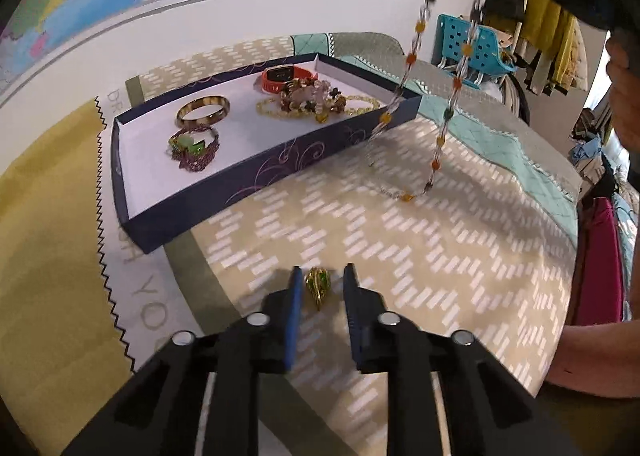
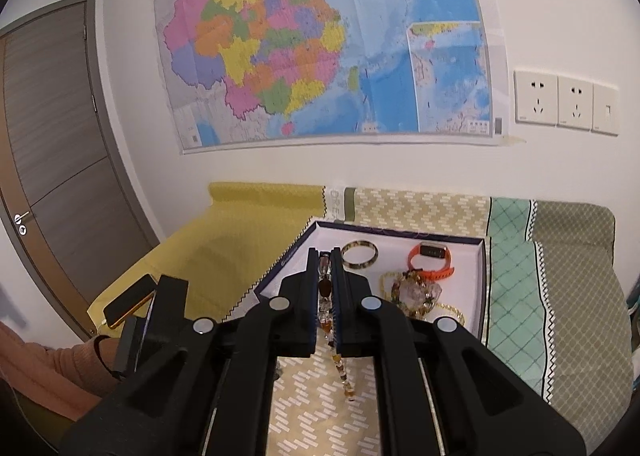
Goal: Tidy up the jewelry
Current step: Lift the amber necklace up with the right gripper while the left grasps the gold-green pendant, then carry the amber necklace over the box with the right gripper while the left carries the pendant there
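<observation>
Left tongs (image 1: 322,282) spread astride gold-green brooch (image 1: 318,285); right tongs (image 2: 325,262) pinching bead necklace (image 2: 326,288).

The box (image 1: 256,180) looked like matt dark card with a smooth white paper lining. The bangle (image 1: 203,110) in it shone glossy and hard. The orange watch (image 1: 288,78) had a dull rubbery strap and a glossy face. The bead necklace (image 1: 420,68) was of clear and amber glassy beads. The small brooch (image 1: 318,285) gleamed like gold metal with green glassy parts. The bedspread (image 1: 400,256) was soft quilted cloth, matt. The fingers (image 1: 295,296) looked like matt black plastic with blue ribbed pads. The wall map (image 2: 320,40) was smooth paper with a slight sheen.
</observation>
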`<state>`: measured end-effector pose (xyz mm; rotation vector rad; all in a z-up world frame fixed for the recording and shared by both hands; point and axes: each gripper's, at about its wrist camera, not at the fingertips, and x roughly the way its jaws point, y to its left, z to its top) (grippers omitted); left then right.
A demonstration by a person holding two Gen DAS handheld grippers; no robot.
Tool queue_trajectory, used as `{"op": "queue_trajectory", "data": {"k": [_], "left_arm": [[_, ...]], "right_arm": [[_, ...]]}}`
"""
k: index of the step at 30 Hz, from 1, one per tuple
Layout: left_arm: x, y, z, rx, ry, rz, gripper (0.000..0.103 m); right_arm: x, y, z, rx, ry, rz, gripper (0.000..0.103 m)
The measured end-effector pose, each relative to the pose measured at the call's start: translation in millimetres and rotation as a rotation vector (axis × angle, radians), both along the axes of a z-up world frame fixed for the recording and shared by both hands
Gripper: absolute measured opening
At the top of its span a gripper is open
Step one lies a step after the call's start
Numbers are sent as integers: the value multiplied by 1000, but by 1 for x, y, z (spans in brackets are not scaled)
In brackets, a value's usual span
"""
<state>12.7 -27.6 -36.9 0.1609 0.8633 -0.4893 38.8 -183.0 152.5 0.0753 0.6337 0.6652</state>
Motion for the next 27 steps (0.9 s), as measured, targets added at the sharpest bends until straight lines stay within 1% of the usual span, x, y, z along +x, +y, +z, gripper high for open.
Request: {"op": "queue_trajectory", "data": {"k": [4,8,14,17,20,27], "left_arm": [[1,0,0,1,-4,12,8],[-1,4,9,-24,-17,28,8],[4,15,40,-75,-76,56,8],[9,18,58,-83,-121,69,9],[15,18,71,-89,-148,84,9],[32,18,89,-85,-192,94,9]], "right_arm": [[0,-1,-3,-2,9,-1,6],[1,-1,2,3,-10,-2,6],[5,2,22,2,-64,6,6],[9,2,31,3,-83,3,6],[15,2,40,11,-105,1,6],[35,2,49,15,-118,-20,6]]}}
